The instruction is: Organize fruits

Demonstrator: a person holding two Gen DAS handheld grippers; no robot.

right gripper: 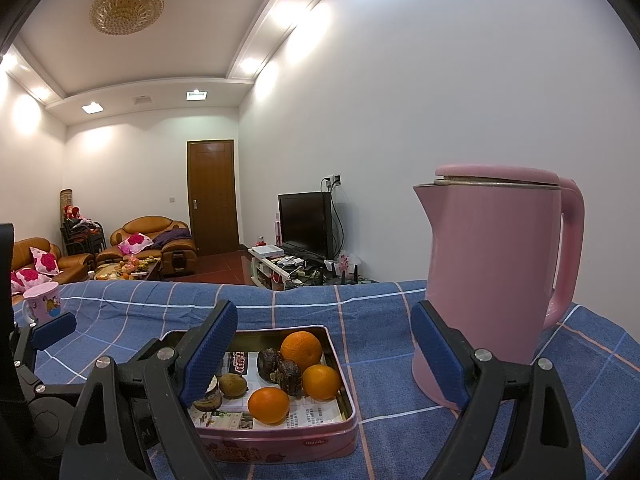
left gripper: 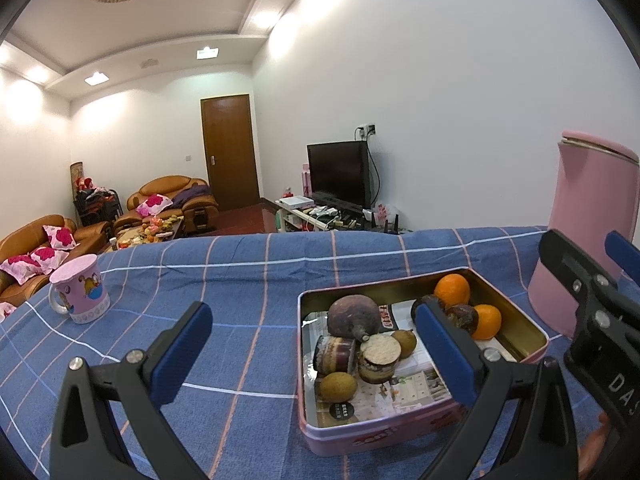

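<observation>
A pink metal tin (left gripper: 524, 326) (right gripper: 344, 420) sits on the blue checked cloth and holds the fruit. In it lie oranges (left gripper: 452, 290) (right gripper: 301, 345), dark wrinkled fruits (left gripper: 462, 318) (right gripper: 289, 377), small brown-green fruits (left gripper: 338, 386) (right gripper: 233, 384), a large dark round fruit (left gripper: 352, 316) and cut dark pieces (left gripper: 378, 358). My left gripper (left gripper: 316, 352) is open and empty, low over the tin's left side. My right gripper (right gripper: 326, 360) is open and empty, over the tin's right side. The right gripper's body (left gripper: 592, 300) shows at the right of the left wrist view.
A tall pink kettle (right gripper: 492, 276) (left gripper: 580, 216) stands just right of the tin. A pink cartoon mug (left gripper: 80, 290) (right gripper: 42, 302) stands at the far left of the cloth. Beyond the table edge are sofas, a door and a TV.
</observation>
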